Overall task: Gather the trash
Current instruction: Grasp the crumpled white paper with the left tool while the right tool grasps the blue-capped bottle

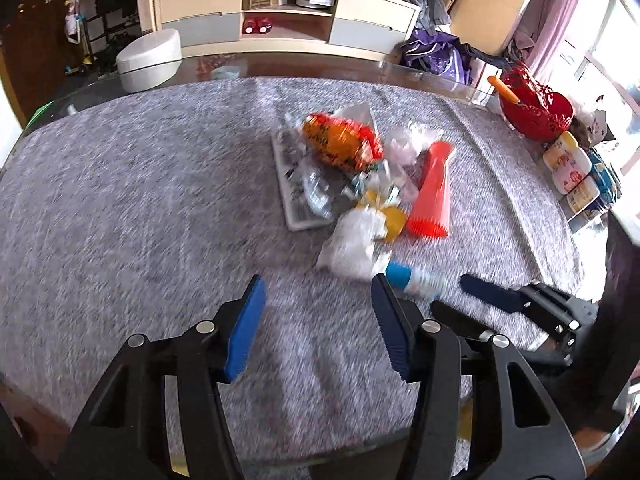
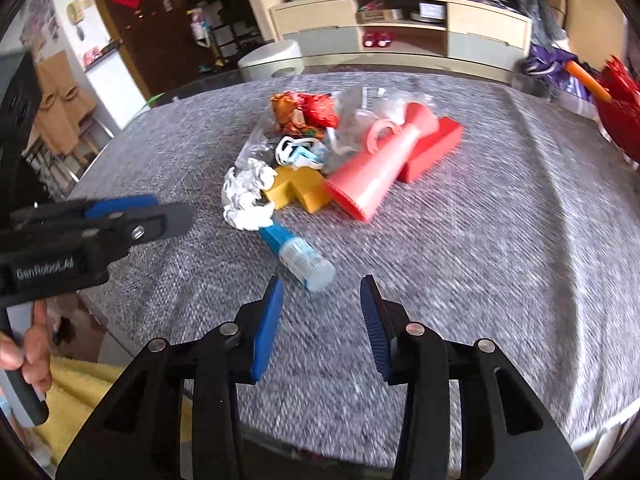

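Observation:
A heap of trash lies mid-table on the grey cloth: an orange snack bag (image 1: 340, 142) (image 2: 304, 114), crumpled white paper (image 1: 356, 246) (image 2: 248, 196), a small blue-capped bottle (image 1: 416, 278) (image 2: 298, 254), a coral cone-shaped cup (image 1: 434, 192) (image 2: 380, 174), a yellow block (image 2: 298, 188), a face mask (image 2: 300, 154) and clear plastic wrap. My left gripper (image 1: 318, 296) is open and empty, just short of the paper. My right gripper (image 2: 322, 296) is open and empty, just short of the bottle. It also shows in the left wrist view (image 1: 472, 296).
A red basket (image 1: 534, 110) with an orange-handled tool stands at the table's far right edge, with small white jars (image 1: 570, 168) beside it. A flat grey tray (image 1: 294, 184) lies under part of the heap. A white stool (image 1: 150, 60) and a TV cabinet (image 1: 288, 16) stand beyond.

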A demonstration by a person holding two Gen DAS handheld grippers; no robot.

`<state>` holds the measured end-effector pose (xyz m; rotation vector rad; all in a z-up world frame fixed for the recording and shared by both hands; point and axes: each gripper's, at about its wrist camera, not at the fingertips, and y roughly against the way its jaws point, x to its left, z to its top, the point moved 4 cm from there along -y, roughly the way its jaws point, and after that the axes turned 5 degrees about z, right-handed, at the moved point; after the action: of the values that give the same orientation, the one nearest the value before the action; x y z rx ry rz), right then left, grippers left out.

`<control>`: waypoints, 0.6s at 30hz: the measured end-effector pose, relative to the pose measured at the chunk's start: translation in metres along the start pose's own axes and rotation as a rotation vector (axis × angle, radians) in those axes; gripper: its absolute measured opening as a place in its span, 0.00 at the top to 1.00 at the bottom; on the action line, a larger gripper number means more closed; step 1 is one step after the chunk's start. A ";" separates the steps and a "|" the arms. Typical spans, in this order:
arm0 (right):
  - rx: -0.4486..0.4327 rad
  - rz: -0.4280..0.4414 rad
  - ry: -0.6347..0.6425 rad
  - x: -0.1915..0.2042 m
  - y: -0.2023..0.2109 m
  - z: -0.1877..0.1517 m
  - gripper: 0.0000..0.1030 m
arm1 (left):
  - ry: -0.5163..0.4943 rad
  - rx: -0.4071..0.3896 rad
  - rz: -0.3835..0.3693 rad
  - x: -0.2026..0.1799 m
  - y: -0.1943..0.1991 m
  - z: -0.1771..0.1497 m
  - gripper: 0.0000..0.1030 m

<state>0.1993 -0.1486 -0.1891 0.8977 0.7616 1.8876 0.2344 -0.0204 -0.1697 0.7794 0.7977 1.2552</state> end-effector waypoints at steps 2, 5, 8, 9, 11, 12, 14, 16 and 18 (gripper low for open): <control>0.008 0.011 0.000 0.000 -0.007 0.004 0.61 | -0.008 0.002 -0.009 -0.005 -0.006 0.007 0.51; 0.014 0.021 0.012 0.001 -0.012 0.006 0.62 | -0.020 0.013 -0.022 -0.011 -0.017 0.015 0.52; 0.009 0.021 0.029 0.003 -0.016 0.008 0.62 | -0.025 0.028 -0.032 -0.015 -0.029 0.020 0.54; 0.007 0.023 0.030 0.003 -0.017 0.008 0.62 | -0.024 0.036 -0.040 -0.016 -0.033 0.021 0.56; 0.004 0.025 0.029 0.002 -0.016 0.008 0.66 | -0.023 0.054 -0.056 -0.018 -0.042 0.021 0.62; 0.004 0.027 0.029 0.002 -0.017 0.008 0.66 | -0.024 0.061 -0.059 -0.019 -0.045 0.021 0.69; 0.003 0.028 0.029 0.002 -0.015 0.006 0.69 | -0.026 0.067 -0.059 -0.019 -0.049 0.020 0.74; 0.002 0.036 0.023 0.002 -0.013 0.004 0.69 | -0.028 0.062 -0.059 -0.020 -0.049 0.020 0.81; 0.003 0.044 0.012 0.000 -0.012 0.002 0.69 | -0.030 0.059 -0.068 -0.021 -0.047 0.019 0.81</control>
<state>0.2057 -0.1430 -0.1973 0.9130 0.7579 1.9321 0.2714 -0.0488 -0.1984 0.8104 0.8334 1.1610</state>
